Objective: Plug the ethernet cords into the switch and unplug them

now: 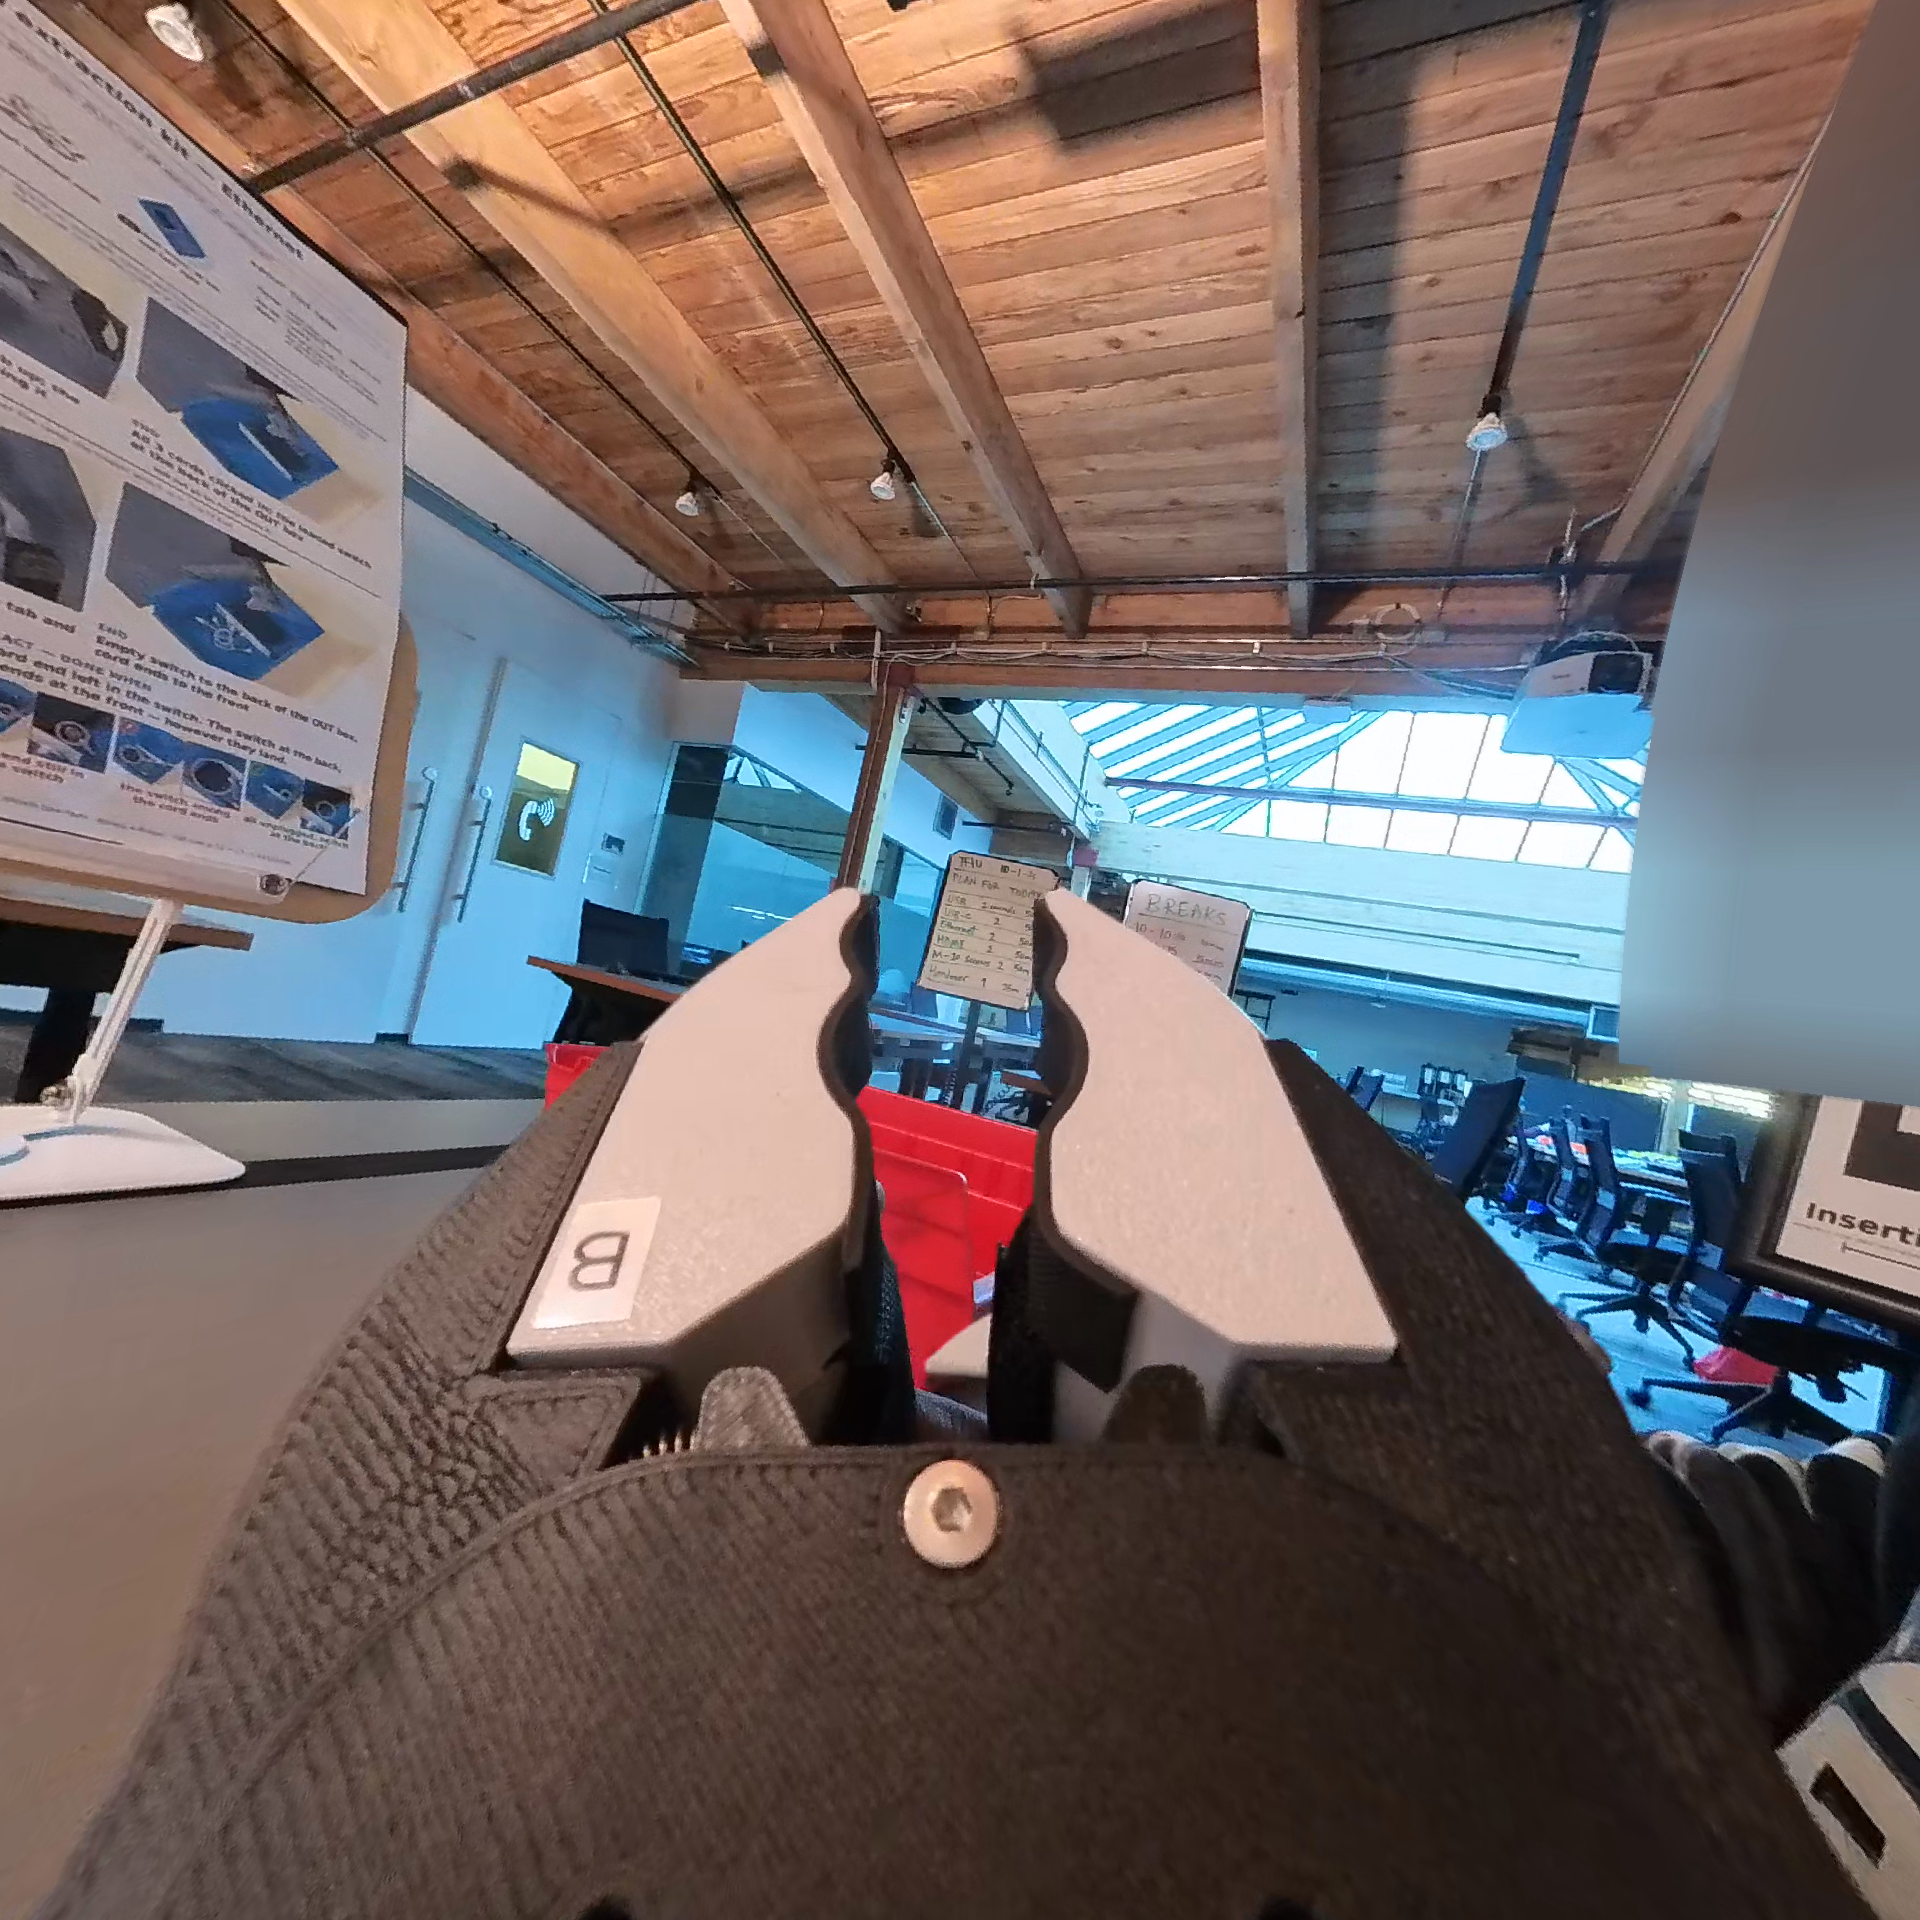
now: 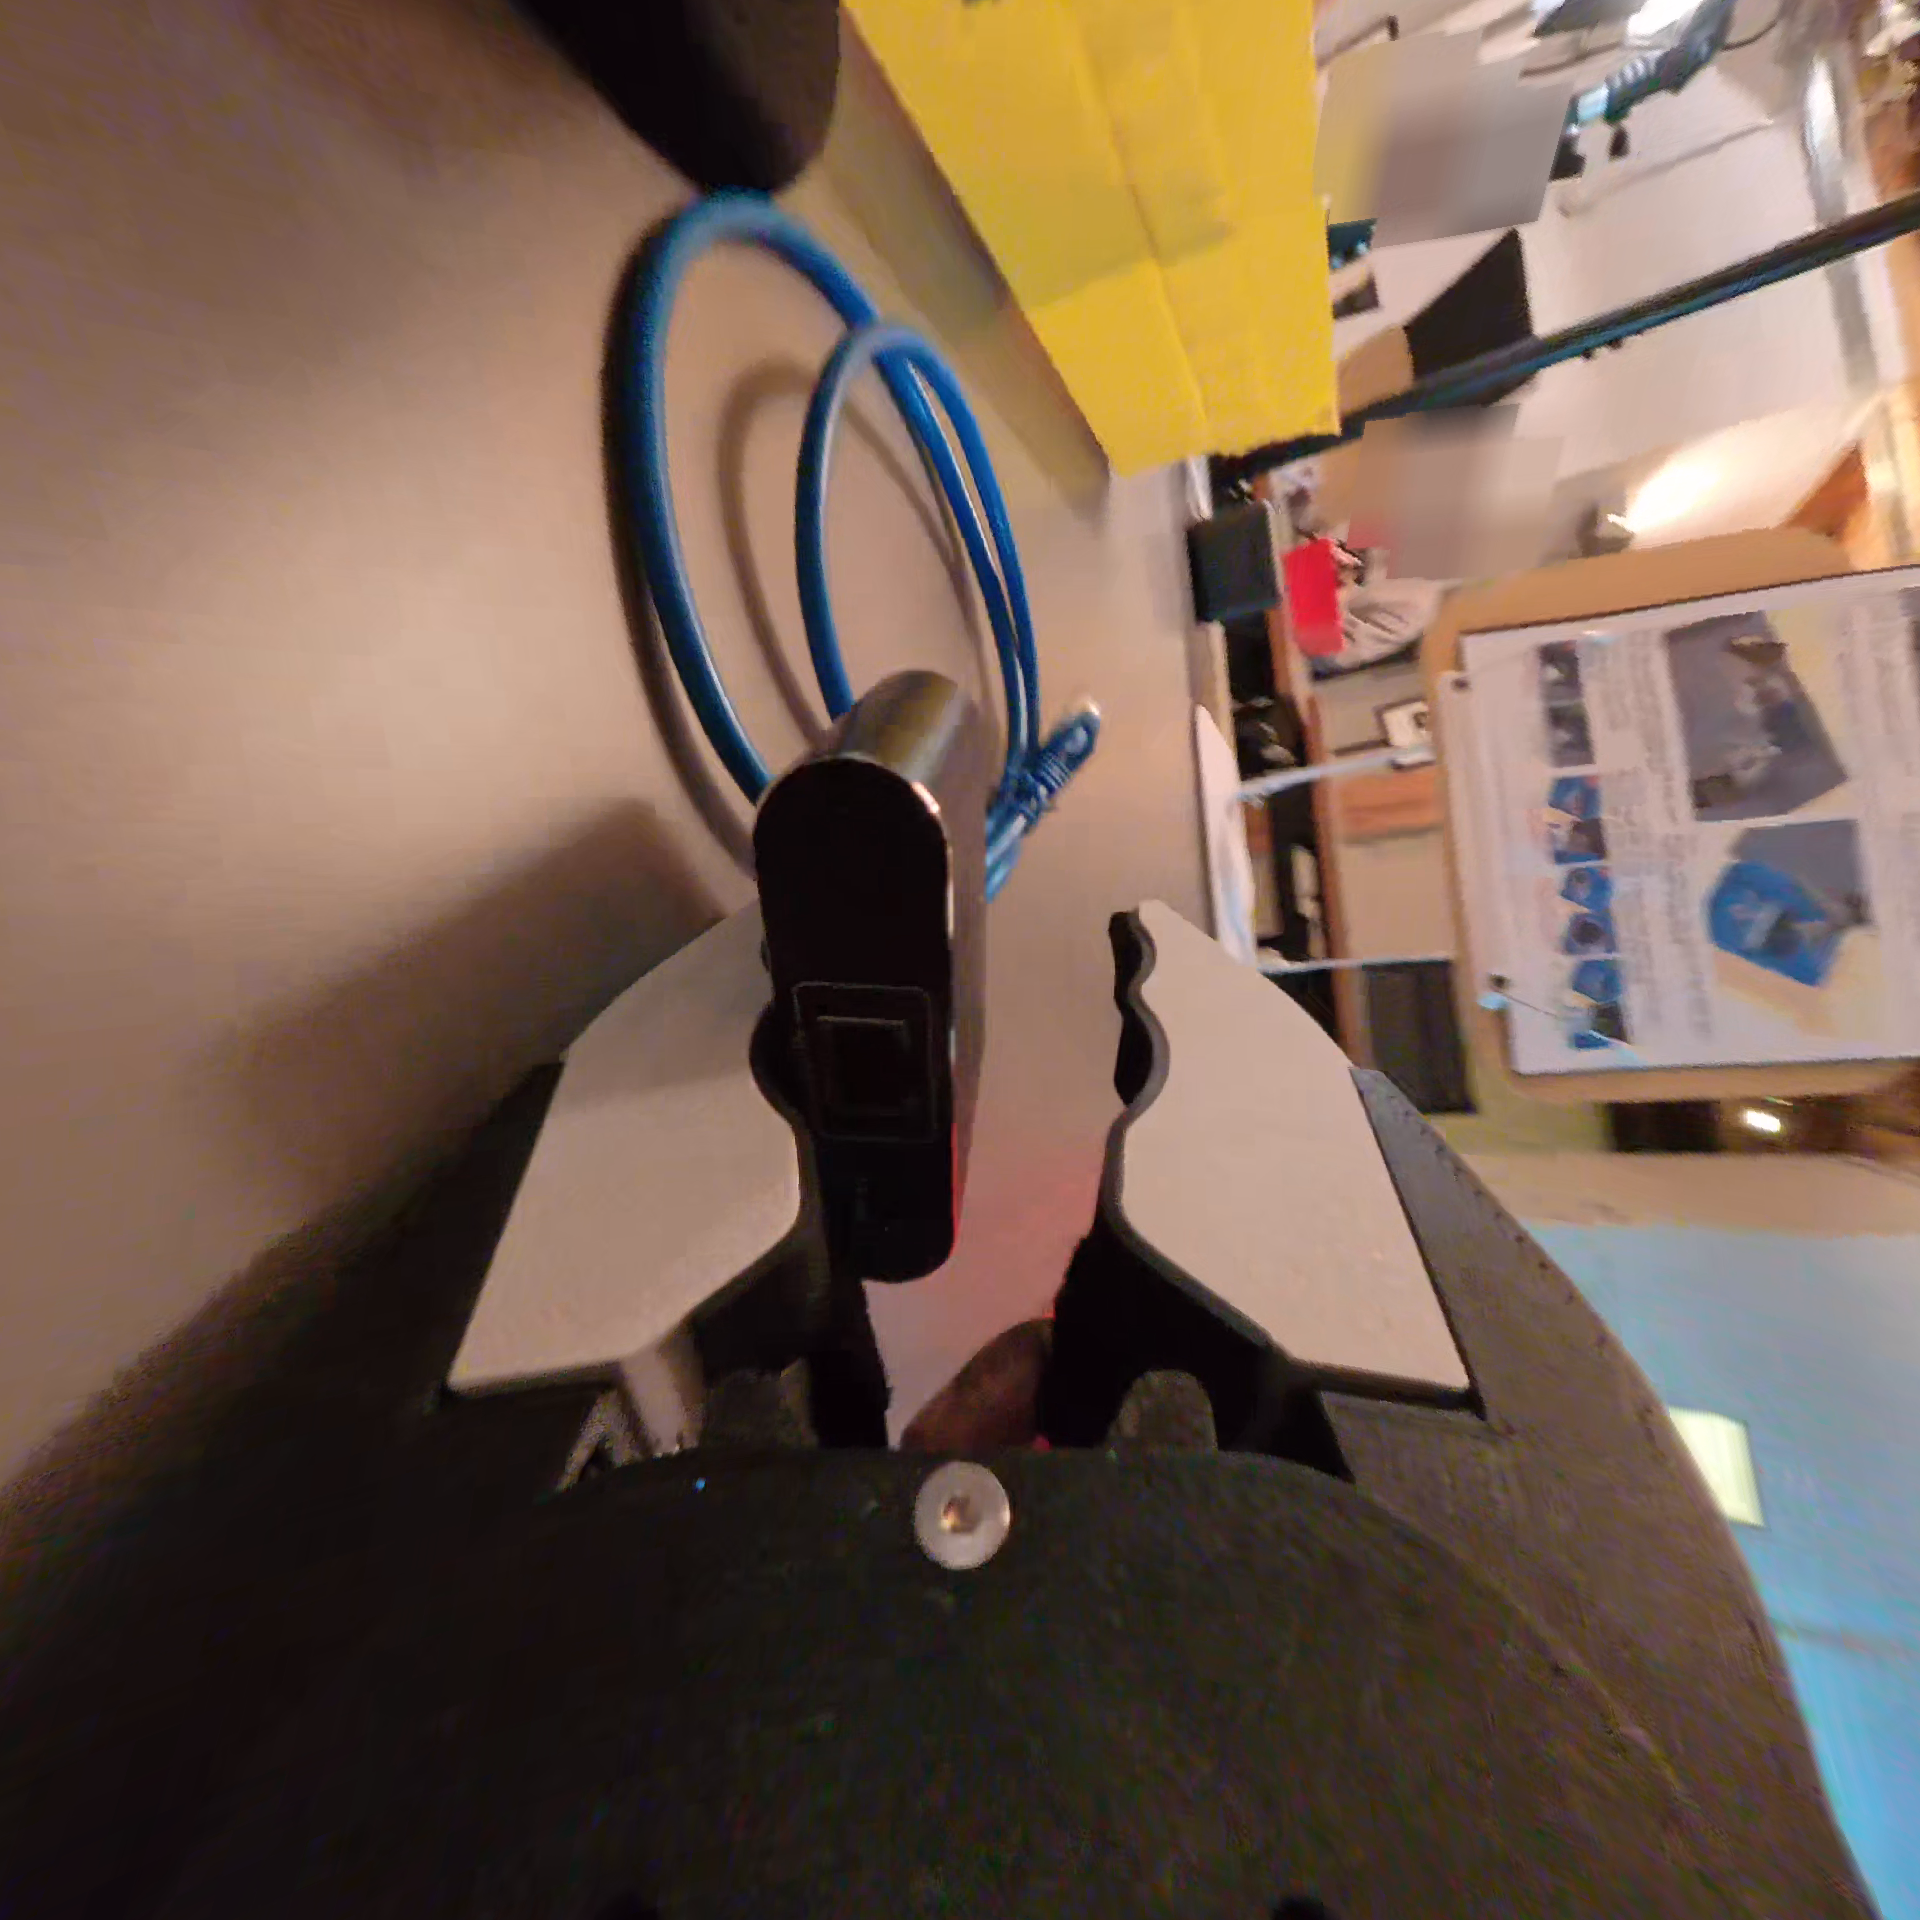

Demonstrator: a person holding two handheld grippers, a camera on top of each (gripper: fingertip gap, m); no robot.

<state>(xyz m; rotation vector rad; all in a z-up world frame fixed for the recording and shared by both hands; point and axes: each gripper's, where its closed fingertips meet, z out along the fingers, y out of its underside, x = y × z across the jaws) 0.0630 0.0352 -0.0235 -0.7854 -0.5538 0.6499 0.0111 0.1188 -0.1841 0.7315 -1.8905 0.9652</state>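
Note:
In the right wrist view, which is rolled sideways, a small silver and black switch (image 2: 854, 1039) stands between my right gripper's fingers, one empty port facing the camera. It rests against the left finger, and table shows between it and the right finger (image 2: 1247, 1143). My right gripper (image 2: 951, 920) is open. A blue ethernet cord (image 2: 821, 468) lies coiled on the table beyond the switch, its plug (image 2: 1049, 769) loose. My left gripper (image 1: 956, 904) is tilted up toward the room, its jaws a little apart and empty. No switch or cord shows in the left wrist view.
An instruction board (image 1: 197, 468) on a white stand sits on the dark table (image 1: 208, 1351) at left; it also shows in the right wrist view (image 2: 1683, 831). A red bin (image 1: 935, 1164) lies behind the left fingers. A yellow sheet (image 2: 1122, 208) and a dark round object (image 2: 707, 73) lie past the cord. Left tips to right tips: about 20 cm.

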